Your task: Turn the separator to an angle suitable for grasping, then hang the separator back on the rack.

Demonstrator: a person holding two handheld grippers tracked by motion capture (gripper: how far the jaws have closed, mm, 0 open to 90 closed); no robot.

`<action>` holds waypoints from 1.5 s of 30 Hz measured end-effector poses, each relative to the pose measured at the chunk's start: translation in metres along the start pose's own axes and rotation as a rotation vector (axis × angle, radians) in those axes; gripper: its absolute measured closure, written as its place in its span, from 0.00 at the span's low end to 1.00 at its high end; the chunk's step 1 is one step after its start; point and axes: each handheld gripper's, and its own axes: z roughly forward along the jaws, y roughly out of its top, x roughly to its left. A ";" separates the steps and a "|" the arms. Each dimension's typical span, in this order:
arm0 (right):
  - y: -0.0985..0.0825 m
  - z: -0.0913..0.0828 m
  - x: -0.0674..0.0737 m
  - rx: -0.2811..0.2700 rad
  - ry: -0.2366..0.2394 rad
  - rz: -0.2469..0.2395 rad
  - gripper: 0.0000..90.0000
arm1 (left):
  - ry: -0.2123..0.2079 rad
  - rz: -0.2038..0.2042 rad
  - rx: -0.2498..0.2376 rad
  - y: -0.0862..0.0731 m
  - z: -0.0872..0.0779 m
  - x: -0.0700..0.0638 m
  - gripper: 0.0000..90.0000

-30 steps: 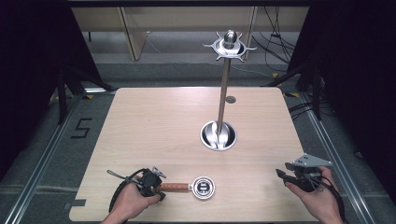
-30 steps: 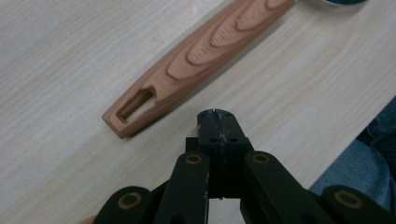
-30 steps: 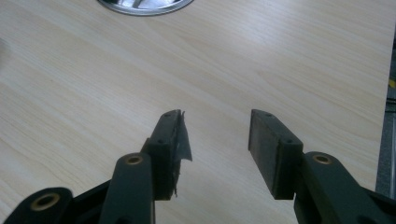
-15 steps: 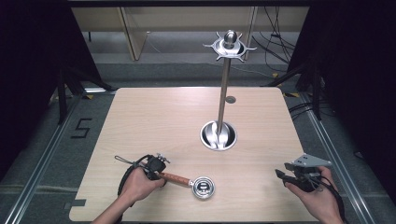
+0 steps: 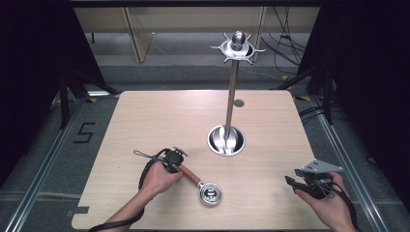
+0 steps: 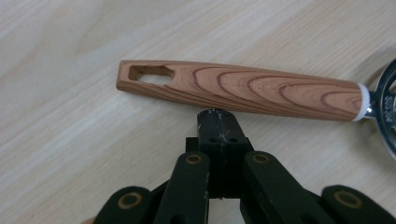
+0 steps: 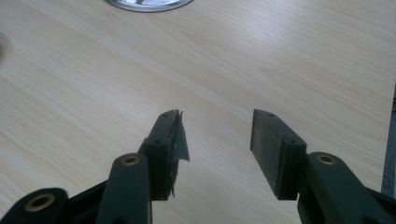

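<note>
A utensil with a wood-grain handle [image 5: 191, 177] [image 6: 243, 88] and a round metal head [image 5: 210, 194] [image 6: 386, 112] lies flat on the wooden table [image 5: 145, 121], its handle slanting up and left. My left gripper [image 5: 177, 164] [image 6: 217, 117] is shut and empty, its tips against the side of the handle near the middle. The handle's far end has a hanging slot [image 6: 150, 73]. My right gripper [image 5: 290, 182] [image 7: 215, 126] hovers over the table's front right corner; its jaws have just been opening and nothing is between them.
A metal stand rises from a round base [image 5: 226, 140] at the table's middle, its pole [image 5: 232, 92] topped by a ring of hooks [image 5: 237, 47]. A small dark disc [image 5: 238, 103] sits behind it. The table's right edge [image 7: 390, 154] is close to my right gripper.
My left hand has moved away from the person, and the handle has swung with it from level to slanting while the metal head stayed in place. The right hand has kept still.
</note>
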 end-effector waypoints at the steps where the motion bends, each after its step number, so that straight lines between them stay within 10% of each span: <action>1: 0.000 0.000 0.000 0.008 -0.001 -0.004 0.59 | -0.004 0.004 -0.003 0.003 0.001 -0.001 0.99; 16: -0.003 -0.001 -0.001 -0.013 -0.001 -0.002 0.58 | -0.014 -0.020 -0.048 0.005 -0.009 0.000 0.86; 24: -0.003 -0.002 -0.001 0.002 -0.008 -0.006 0.57 | -0.005 -0.275 -0.122 -0.006 -0.025 0.003 0.52; 45: 0.000 -0.002 -0.001 -0.017 -0.001 -0.022 0.55 | 0.012 -0.352 -0.017 0.029 -0.008 -0.012 0.38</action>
